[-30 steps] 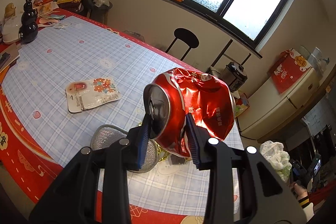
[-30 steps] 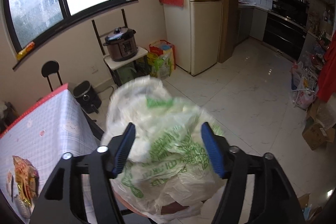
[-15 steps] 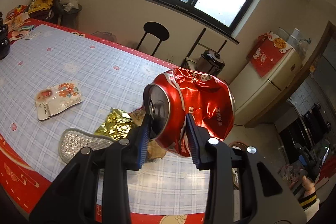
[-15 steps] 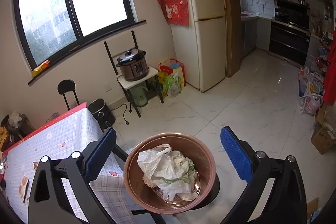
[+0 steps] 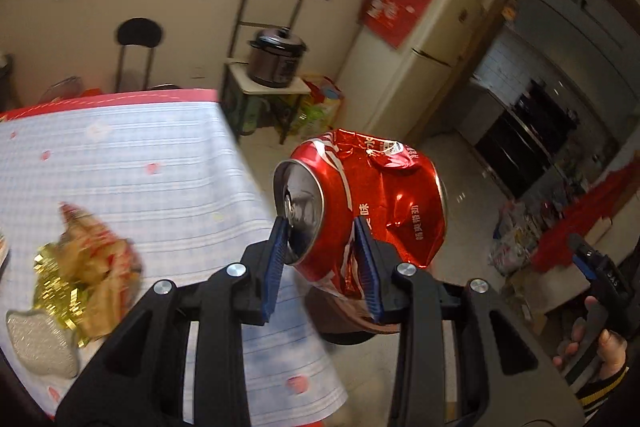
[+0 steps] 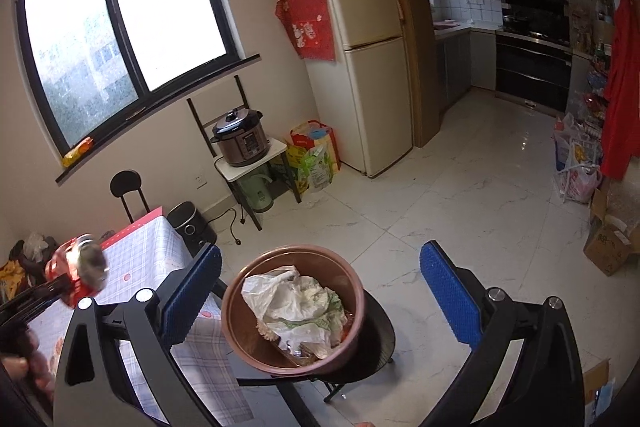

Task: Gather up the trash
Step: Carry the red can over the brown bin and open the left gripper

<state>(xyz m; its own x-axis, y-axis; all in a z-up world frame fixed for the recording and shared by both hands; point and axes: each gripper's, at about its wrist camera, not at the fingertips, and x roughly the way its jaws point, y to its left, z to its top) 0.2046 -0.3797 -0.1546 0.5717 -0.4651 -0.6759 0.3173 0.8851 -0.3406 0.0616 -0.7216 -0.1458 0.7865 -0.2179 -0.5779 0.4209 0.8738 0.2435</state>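
My left gripper is shut on a crushed red soda can and holds it in the air past the table's right edge. The can also shows at the left of the right wrist view. My right gripper is open and empty above a brown trash bin. The bin stands on a black stool beside the table and holds a white plastic bag. In the left wrist view the bin is mostly hidden under the can.
Gold and red wrappers and a silver pouch lie on the checked table. A rice cooker on a small stand, a fridge, bags and boxes on the tiled floor.
My left gripper has swung right with the can, from over the table to beyond its edge. My right gripper let go of the white bag, which now lies in the bin, and rose.
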